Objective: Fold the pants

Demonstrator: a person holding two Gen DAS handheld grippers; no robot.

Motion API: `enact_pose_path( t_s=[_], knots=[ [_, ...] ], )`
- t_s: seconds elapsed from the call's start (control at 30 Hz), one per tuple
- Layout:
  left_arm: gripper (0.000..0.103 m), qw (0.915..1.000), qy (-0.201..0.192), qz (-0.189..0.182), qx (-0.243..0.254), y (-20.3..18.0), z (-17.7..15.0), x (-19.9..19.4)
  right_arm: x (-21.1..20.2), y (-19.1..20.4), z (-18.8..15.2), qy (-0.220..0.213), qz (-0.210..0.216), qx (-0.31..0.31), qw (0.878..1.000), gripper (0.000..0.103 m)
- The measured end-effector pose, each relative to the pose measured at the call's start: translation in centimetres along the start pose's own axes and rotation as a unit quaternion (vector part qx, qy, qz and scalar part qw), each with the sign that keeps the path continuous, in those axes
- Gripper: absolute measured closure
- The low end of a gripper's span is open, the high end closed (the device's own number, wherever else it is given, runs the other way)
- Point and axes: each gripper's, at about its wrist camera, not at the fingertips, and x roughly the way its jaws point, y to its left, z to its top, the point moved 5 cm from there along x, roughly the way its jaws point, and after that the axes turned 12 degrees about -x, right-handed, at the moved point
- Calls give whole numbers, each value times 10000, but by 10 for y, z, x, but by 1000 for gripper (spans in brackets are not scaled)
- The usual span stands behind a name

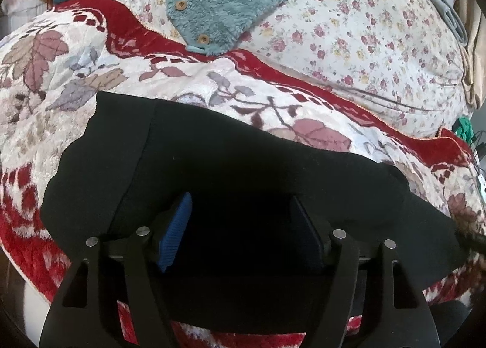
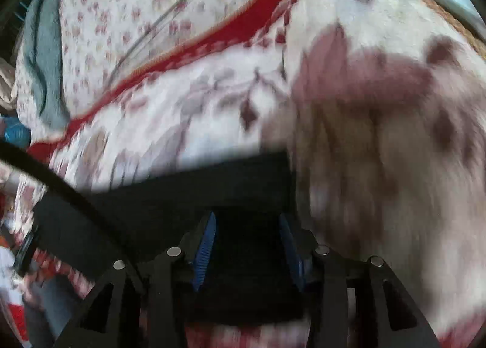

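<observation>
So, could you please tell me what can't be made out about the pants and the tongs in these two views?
- Left wrist view: the black pants run under the left tongs, whose frame hides their near edge; fold count unreadable, black on black.
- Right wrist view: motion blur smears the blanket pattern.
- Right wrist view: pants are cut off behind the right tongs; contact with the pads unclear.

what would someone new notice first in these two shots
The black pants stand out first, spread dark across the red and white leaf-patterned blanket. Both the left gripper and the right gripper sit over that cloth with blue pads apart. Farther back, a teal fleece garment lies on the floral quilt.
</observation>
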Motion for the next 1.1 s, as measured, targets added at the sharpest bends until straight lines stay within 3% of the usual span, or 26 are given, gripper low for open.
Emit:
enact_pose_path(
  t_s=[0.03, 0.1, 0.2, 0.27, 0.33, 0.47, 0.63, 0.73, 0.83, 0.87, 0.93, 0.97, 1.03, 1.1],
  knots=[
    [35, 10000, 50, -31, -65, 1, 1, -1, 8, -3, 8, 34, -333, -77, 9994, 48],
    [35, 9995, 144, -156, -225, 4, 3, -4, 15, -7, 16, -6, -261, 87, 9996, 45],
    [35, 9984, 189, -361, -393, 8, 4, -7, 3, -12, 21, 28, -156, 257, 9995, 56],
    [35, 9987, 160, -352, -335, 7, 3, -7, -28, -15, 20, -383, -121, 242, 9989, 55],
    [35, 9993, 108, -275, -248, 4, 2, -6, -61, -17, 8, -631, 117, 212, 9977, 55],
    [34, 9997, 20, -152, -197, 2, 1, -3, -94, -15, -32, -302, 557, -4, 9980, 54],
    [31, 9997, 47, -104, -227, 2, 1, -1, -77, -24, -55, -92, 937, 295, 9951, 54],
    [31, 9993, 89, -174, -316, 4, 3, -2, -66, -35, -50, -138, 944, 480, 9943, 54],
    [31, 9993, 91, -174, -312, 4, 3, -2, -61, -29, -41, -146, 1042, 221, 9942, 54],
    [31, 9994, 88, -160, -297, 4, 4, -2, -58, -27, -39, -88, 1044, 152, 9944, 57],
    [31, 9995, 78, -144, -284, 4, 4, -2, -42, -21, -37, 258, 1038, 14, 9943, 78],
    [31, 9995, 79, -146, -279, 4, 4, -2, -38, -20, -37, 350, 1101, 38, 9933, 97],
    [31, 9995, 83, -153, -280, 3, 3, -2, -39, -19, -34, 221, 1196, -5, 9926, 100],
    [31, 9996, 85, -152, -237, 2, 2, -2, -55, -22, -24, -236, 1185, -15, 9927, 100]
  ],
)
